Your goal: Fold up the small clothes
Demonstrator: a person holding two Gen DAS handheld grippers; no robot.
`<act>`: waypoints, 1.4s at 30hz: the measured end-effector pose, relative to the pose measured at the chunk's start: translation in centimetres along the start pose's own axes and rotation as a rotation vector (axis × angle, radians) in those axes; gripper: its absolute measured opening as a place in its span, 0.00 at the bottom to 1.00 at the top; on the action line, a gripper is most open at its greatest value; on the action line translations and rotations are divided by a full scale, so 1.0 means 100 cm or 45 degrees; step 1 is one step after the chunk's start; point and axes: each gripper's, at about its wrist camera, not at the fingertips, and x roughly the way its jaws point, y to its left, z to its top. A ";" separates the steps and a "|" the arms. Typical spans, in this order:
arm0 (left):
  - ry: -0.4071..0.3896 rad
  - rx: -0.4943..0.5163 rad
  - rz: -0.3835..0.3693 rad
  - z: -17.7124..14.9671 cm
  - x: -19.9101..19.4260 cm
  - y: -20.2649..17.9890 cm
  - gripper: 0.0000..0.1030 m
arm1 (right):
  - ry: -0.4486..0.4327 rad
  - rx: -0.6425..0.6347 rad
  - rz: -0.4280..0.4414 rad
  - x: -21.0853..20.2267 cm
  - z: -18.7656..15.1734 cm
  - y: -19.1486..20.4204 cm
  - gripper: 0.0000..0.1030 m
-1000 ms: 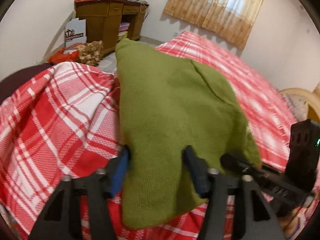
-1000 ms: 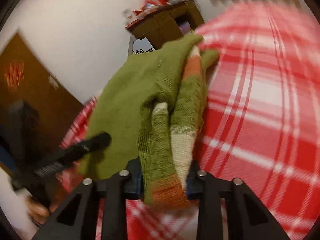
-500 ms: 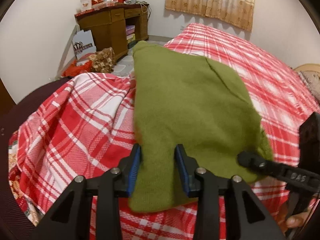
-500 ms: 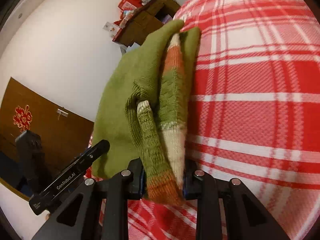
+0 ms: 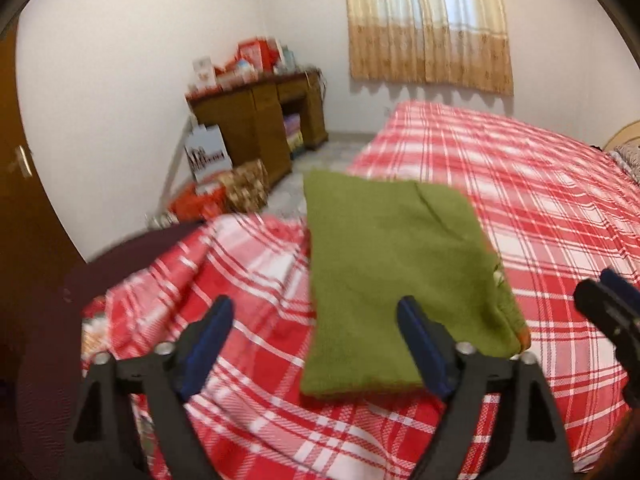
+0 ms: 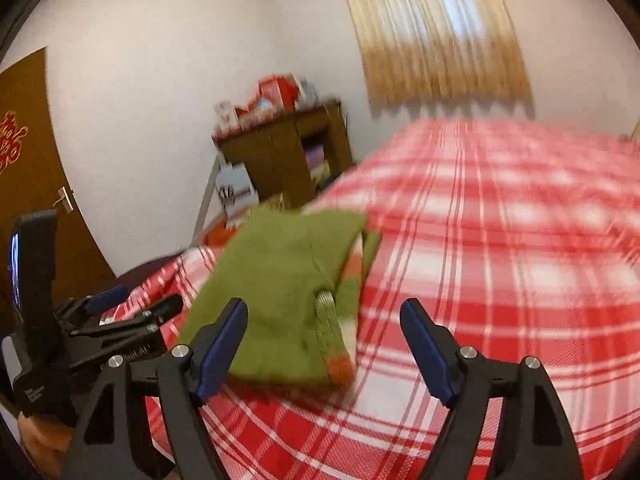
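Red and white checked cloth covers the big bed [image 5: 520, 184], and the folded green knitted sweater [image 5: 392, 280] lies flat on it. Its long side runs away from both tongs, just ahead of them. The left tongs [image 5: 316, 344] and right tongs [image 6: 324, 344] have just been opening and now stand wide, holding nothing. Striped cuffs peek out on the sweater's right edge.

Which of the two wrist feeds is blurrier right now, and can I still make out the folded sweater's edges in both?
Right wrist view: heavily smeared, the curtain and the plaid bedspread streaked; the green sweater shows soft edges, its striped sleeve just readable. Left wrist view: milder blur, the sweater's outline clear, the desk soft. Both bend straight lines toward the rim.
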 end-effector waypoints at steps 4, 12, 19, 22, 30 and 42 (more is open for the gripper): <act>-0.109 -0.009 0.015 0.010 -0.030 0.003 1.00 | -0.085 -0.044 -0.032 -0.028 0.008 0.016 0.77; -0.240 0.006 0.017 0.025 -0.073 0.002 1.00 | -0.212 -0.024 -0.064 -0.054 0.024 0.032 0.77; -0.274 -0.015 0.006 0.026 -0.087 0.001 1.00 | -0.263 -0.026 -0.086 -0.069 0.028 0.034 0.78; -0.291 -0.012 0.025 0.026 -0.091 0.001 1.00 | -0.266 -0.019 -0.089 -0.071 0.028 0.034 0.78; -0.276 0.004 0.060 0.024 -0.089 -0.004 1.00 | -0.278 -0.012 -0.098 -0.072 0.026 0.033 0.78; -0.271 0.000 0.057 0.023 -0.090 -0.003 1.00 | -0.271 0.006 -0.096 -0.073 0.026 0.031 0.78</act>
